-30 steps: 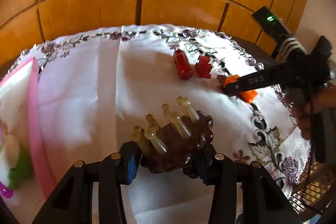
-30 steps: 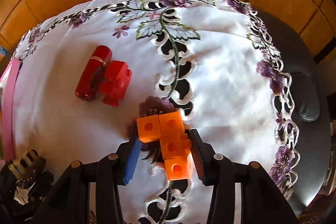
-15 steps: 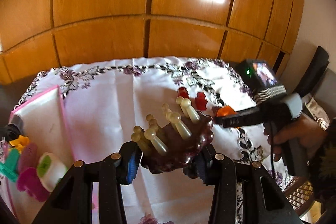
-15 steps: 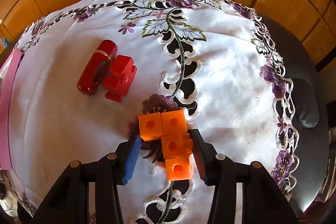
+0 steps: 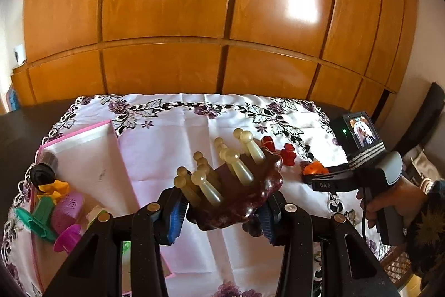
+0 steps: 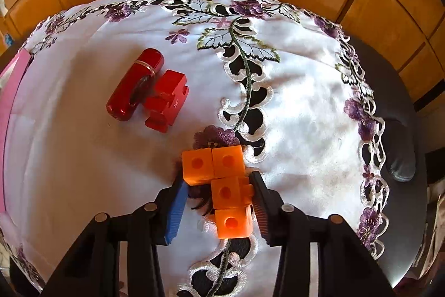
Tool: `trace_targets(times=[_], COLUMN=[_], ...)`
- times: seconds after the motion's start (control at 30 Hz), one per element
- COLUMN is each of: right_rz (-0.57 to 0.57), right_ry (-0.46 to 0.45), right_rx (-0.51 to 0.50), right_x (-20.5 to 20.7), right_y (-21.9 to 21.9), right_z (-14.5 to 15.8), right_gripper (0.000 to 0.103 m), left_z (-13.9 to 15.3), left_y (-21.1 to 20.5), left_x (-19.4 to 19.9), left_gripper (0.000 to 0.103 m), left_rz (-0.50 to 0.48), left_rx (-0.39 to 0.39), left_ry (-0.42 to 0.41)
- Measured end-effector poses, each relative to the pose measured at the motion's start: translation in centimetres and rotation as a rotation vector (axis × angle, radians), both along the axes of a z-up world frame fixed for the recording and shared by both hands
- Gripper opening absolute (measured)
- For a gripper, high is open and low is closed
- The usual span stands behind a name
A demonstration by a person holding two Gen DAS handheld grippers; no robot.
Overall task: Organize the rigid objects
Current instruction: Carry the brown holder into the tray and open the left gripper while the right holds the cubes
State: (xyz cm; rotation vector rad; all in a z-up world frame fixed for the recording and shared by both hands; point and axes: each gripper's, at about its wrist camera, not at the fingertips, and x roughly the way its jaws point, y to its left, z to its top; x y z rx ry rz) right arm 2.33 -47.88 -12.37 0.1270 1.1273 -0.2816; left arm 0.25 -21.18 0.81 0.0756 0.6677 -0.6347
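Setting: wooden panelled wall behind; dark table under a white embroidered cloth with cut-out flower edging.

Item, left gripper: I am holding a brown toothed hair clip clamped between my pads, clear above the cloth, pale prongs pointing up and away.

Item, pink tray: lying to my left on the cloth, already holding small plastic pieces in green, yellow and purple at its near end. I am judging this to be where the clip belongs.

Item, right gripper: my jaws are closing around an orange block piece resting on the cloth; the right pad looks to be at the blocks, the blue left pad is standing just off them.

Item, red tube and red block: touching each other, well apart from the orange piece, untouched.

Handling note: I am needing the right pads square on the middle cube, since the stepped shape could twist out. The clip should go over the tray's bare far half, not onto the pile.

Room: open cloth is lying between tray and red items; the right tool is crowding the table's right edge, so I am favouring a leftward path.
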Motion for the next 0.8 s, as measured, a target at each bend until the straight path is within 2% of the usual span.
trace_targets(times=[0.3, 0.5, 0.6, 0.8], right_rz=[0.005, 0.018, 0.022, 0.028], right_ry=[0.0, 0.0, -0.001, 0.0], right_rx=[-0.009, -0.036, -0.043, -0.051], right_x=[0.0, 0.0, 0.0, 0.0], right_y=[0.0, 0.4, 0.5, 0.6], right_z=[0.0, 0.0, 0.1, 0.1], right_gripper=[0.044, 0.044, 0.044, 0.044], left_z=[-0.6, -0.5, 0.0, -0.2], left_y=[1.4, 3.6, 5.7, 11.3], left_x=[0.6, 1.3, 2.7, 7.7], left_gripper=[0.045, 0.045, 0.045, 0.045], left_rz=[0.015, 0.037, 0.078, 0.24], left_rx=[-0.025, -0.082, -0.133, -0.201], left_ry=[0.043, 0.086, 0.113, 0.189])
